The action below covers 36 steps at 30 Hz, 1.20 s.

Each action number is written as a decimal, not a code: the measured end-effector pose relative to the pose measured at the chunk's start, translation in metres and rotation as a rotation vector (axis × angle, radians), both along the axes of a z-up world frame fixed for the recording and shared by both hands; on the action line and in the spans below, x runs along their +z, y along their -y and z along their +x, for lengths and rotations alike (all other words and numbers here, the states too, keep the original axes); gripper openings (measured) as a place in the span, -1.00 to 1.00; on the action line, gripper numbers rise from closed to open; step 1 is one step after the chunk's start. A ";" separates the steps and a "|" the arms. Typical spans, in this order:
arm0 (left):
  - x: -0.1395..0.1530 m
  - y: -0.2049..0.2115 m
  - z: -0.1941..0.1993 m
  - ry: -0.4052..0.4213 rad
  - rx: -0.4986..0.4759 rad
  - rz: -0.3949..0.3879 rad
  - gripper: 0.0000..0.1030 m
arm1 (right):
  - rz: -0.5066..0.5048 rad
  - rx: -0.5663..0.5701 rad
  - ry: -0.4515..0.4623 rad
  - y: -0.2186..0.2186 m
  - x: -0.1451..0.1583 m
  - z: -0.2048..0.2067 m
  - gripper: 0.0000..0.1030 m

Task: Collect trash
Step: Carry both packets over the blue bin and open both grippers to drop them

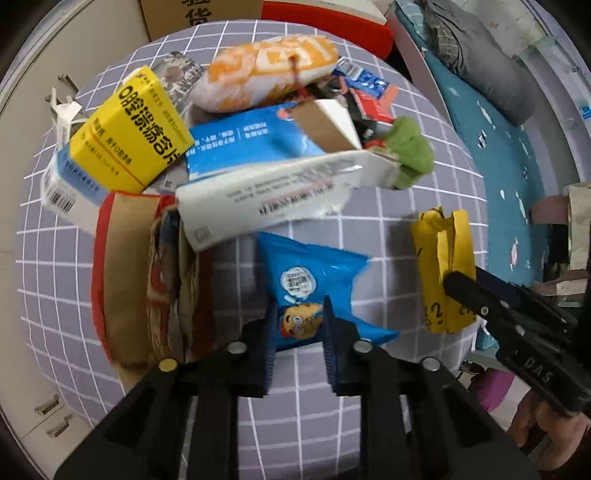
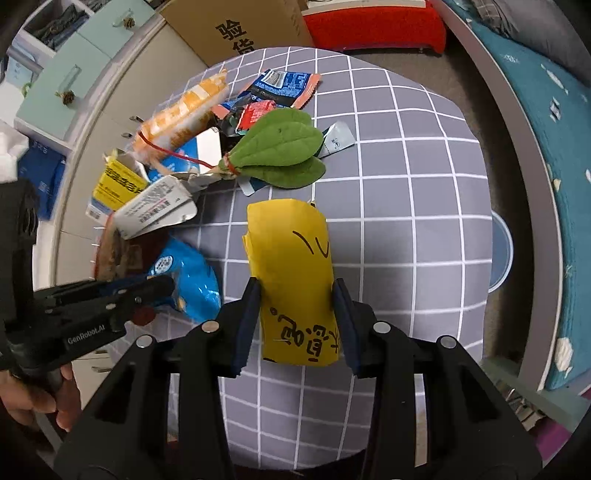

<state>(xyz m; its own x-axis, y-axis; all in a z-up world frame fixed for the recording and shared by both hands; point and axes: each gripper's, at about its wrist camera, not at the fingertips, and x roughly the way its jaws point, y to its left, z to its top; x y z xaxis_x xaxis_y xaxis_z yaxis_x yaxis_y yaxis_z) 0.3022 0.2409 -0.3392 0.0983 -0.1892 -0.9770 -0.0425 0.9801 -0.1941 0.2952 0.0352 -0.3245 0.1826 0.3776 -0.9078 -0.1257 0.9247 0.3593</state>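
Note:
A blue snack packet (image 1: 314, 291) lies on the grey checked tablecloth (image 1: 332, 398); my left gripper (image 1: 300, 325) is shut on its near end. It also shows in the right wrist view (image 2: 192, 280), with the left gripper (image 2: 155, 291) on it. A yellow folded paper (image 2: 291, 280) with black handwriting sits between the fingers of my right gripper (image 2: 295, 325), which is shut on it. It also shows in the left wrist view (image 1: 443, 273), with the right gripper (image 1: 461, 288) at it.
A trash pile fills the table's left and far side: yellow box (image 1: 133, 129), white torn carton (image 1: 266, 199), orange bag (image 1: 266, 70), brown paper bag (image 1: 147, 277), green leaves (image 2: 280, 151), wrappers (image 2: 284, 88). Cardboard box (image 2: 236, 26) and red stool (image 2: 373, 26) stand beyond. A bed (image 2: 546, 147) is at right.

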 end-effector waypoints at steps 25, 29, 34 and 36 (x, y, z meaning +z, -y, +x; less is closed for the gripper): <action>-0.052 0.330 0.094 -0.080 -0.250 -0.145 -0.73 | 0.013 -0.349 -0.038 0.327 -0.042 0.026 -0.24; -0.126 0.390 0.122 -0.166 -0.253 -0.145 -0.73 | -0.004 -0.358 -0.095 0.367 -0.099 0.043 -0.24; -0.213 0.433 0.139 -0.240 -0.256 -0.143 -0.72 | -0.019 -0.360 -0.181 0.390 -0.188 0.064 -0.24; -0.246 0.443 0.145 -0.269 -0.248 -0.130 -0.72 | -0.032 -0.361 -0.210 0.395 -0.217 0.069 -0.24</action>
